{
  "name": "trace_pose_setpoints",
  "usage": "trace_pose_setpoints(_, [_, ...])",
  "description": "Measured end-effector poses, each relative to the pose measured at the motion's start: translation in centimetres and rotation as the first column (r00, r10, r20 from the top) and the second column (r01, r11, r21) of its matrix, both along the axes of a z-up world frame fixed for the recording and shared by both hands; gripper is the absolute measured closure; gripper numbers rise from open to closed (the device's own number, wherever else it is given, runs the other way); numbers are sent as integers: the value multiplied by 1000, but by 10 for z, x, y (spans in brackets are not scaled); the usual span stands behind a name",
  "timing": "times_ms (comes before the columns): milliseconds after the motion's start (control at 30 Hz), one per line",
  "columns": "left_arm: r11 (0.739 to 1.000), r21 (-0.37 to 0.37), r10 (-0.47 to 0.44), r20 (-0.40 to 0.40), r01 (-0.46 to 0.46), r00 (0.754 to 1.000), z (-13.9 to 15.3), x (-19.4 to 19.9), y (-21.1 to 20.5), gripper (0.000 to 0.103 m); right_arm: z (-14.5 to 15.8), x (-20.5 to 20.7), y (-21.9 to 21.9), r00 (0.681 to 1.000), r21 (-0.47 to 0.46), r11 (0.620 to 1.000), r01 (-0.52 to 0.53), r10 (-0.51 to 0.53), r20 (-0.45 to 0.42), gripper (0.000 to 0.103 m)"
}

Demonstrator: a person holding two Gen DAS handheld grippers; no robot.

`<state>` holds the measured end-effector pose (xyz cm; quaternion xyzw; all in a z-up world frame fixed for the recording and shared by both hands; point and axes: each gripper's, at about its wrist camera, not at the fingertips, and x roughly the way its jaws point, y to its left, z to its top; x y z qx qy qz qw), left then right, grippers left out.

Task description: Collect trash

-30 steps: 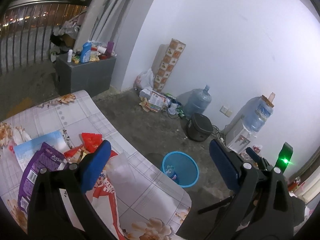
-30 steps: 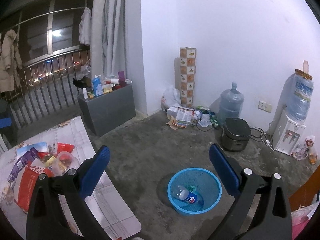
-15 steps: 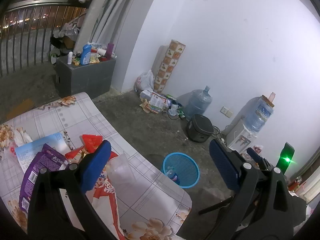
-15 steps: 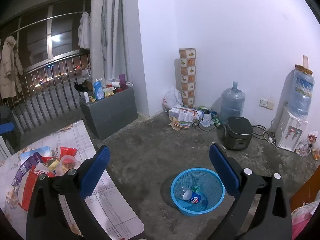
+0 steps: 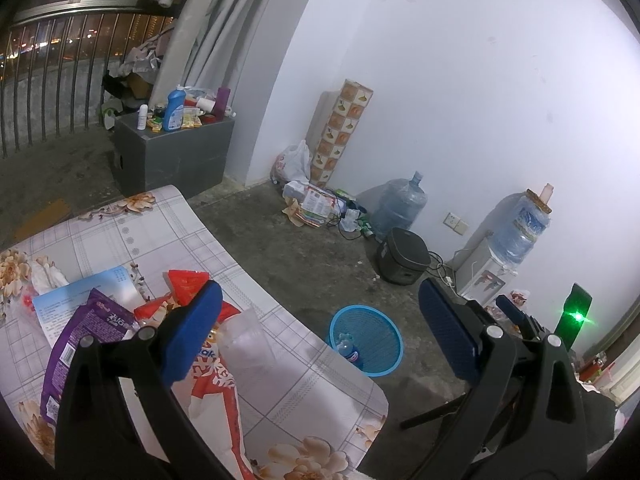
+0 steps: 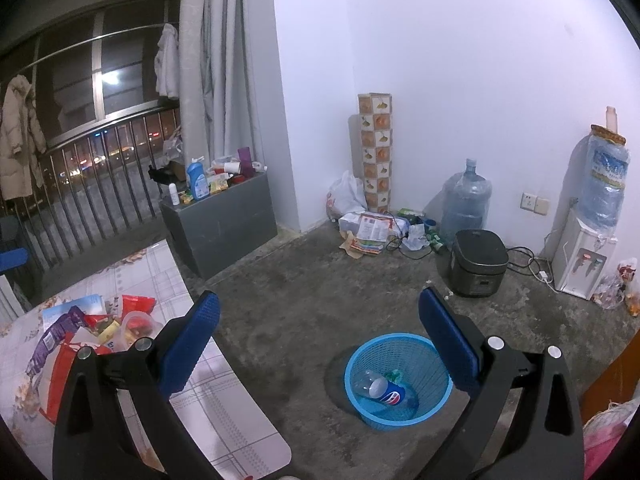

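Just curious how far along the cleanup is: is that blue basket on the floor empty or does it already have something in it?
Not empty. The blue basket holds a plastic bottle lying on its side, with a small green scrap beside it.

Bare floor [image 6: 304, 320] is lying open between tabletop [image 6: 224, 412] and basket [image 6: 400, 380]; wrappers [image 5: 100, 328] are crowding the tabletop's far end.

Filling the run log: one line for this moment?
left gripper: open, empty | right gripper: open, empty | blue basket: cola bottle inside | wrappers: on table
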<state>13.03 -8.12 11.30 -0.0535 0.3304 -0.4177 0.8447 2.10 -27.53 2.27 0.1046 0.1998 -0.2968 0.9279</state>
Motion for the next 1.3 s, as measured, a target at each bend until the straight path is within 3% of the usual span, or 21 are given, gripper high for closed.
trace_pose_setpoints(1300, [1000, 6, 13, 13, -14, 1000, -1, 10, 12, 9, 3, -1, -4, 1000, 7, 1000, 1, -1, -2, 6])
